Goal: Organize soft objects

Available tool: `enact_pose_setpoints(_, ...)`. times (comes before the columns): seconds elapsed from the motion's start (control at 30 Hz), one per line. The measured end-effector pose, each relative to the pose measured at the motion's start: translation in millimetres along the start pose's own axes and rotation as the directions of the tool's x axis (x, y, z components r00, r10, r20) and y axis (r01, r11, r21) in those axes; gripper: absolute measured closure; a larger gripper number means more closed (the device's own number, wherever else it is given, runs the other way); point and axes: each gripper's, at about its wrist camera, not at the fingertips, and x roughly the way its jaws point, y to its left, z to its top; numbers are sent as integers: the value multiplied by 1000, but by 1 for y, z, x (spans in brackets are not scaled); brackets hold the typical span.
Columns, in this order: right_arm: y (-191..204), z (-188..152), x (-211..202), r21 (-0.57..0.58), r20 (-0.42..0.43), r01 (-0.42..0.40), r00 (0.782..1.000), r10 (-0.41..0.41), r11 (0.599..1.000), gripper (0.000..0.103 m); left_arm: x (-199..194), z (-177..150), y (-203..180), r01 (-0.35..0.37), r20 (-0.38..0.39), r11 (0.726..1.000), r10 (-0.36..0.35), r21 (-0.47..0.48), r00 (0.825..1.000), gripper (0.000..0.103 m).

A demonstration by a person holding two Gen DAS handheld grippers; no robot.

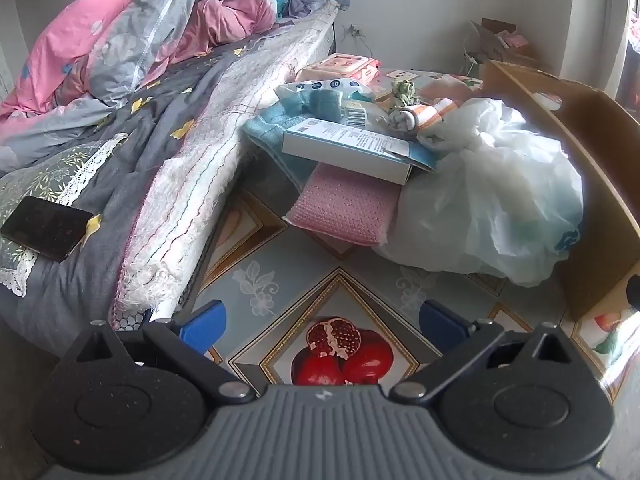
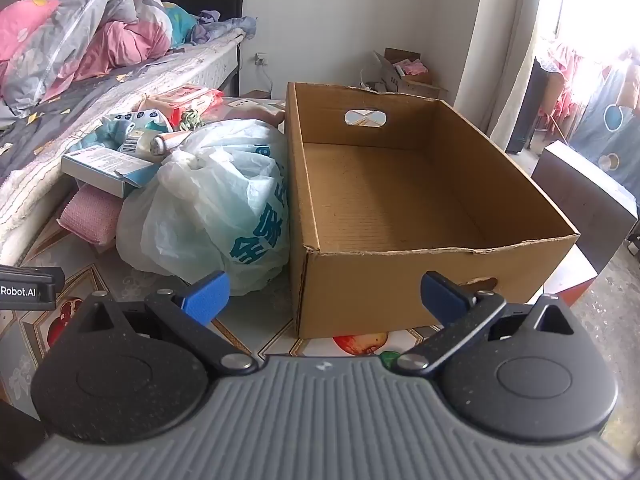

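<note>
A cardboard box (image 2: 420, 208) with cut-out handles stands open and empty on the patterned table; its side wall (image 1: 576, 152) shows at the right of the left wrist view. Left of it lies a pile: a white plastic bag (image 2: 208, 204) (image 1: 492, 196), a pink knitted cloth (image 1: 346, 212) (image 2: 90, 212), a teal cloth (image 1: 272, 120), rolled socks (image 1: 420, 116) and a flat white carton (image 1: 348, 148) (image 2: 104, 166). My left gripper (image 1: 324, 322) hovers open over the tabletop, short of the pile. My right gripper (image 2: 324, 296) is open before the box's near wall. Both are empty.
A bed (image 1: 120, 128) with rumpled pink and grey bedding (image 1: 152, 28) borders the table on the left; a dark phone (image 1: 44, 232) lies on it. Pink wipe packs (image 1: 344, 66) sit at the pile's far end. A second carton (image 2: 404, 68) stands by the far wall.
</note>
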Motion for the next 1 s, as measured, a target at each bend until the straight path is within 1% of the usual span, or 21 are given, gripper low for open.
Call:
enact_pose_setpoints(0.07, 1, 0, 1, -4, -8, 1, 1000, -1, 1000, 1, 0, 0, 0, -4, -2, 1000, 4, 2, 1000, 0)
enact_pose_setpoints(0.27, 0, -3, -2, -4, -28, -17, 999, 17, 1000, 1, 3, -3, -2, 23, -2, 1000, -23, -1, 1000, 0)
enact_pose_setpoints(0.33, 2, 0, 5, -9, -44, -13, 999, 12, 1000, 1, 2, -4, -2, 26, 1, 1000, -26, -6, 1000, 0)
enact_pose_setpoints(0.47, 1, 1, 6, -5, -52, -7, 999, 7, 1000, 1, 0, 0, -2, 17, -25, 1000, -18, -12, 1000, 0)
enact_pose_setpoints(0.57, -1, 1, 5, 4, -53, -5, 999, 5, 1000, 1, -2, -1, -4, 38, -25, 999, -38, -15, 999, 0)
enact_pose_setpoints(0.77, -7, 2, 3, 16, -54, 6, 999, -6, 1000, 1, -6, 1, -13, 73, -21, 997, -72, 21, 997, 0)
enact_pose_setpoints(1.0, -16, 2, 0, 22, -57, 41, 998, -40, 999, 1, -5, 2, -27, 101, -26, 993, -100, 53, 995, 0)
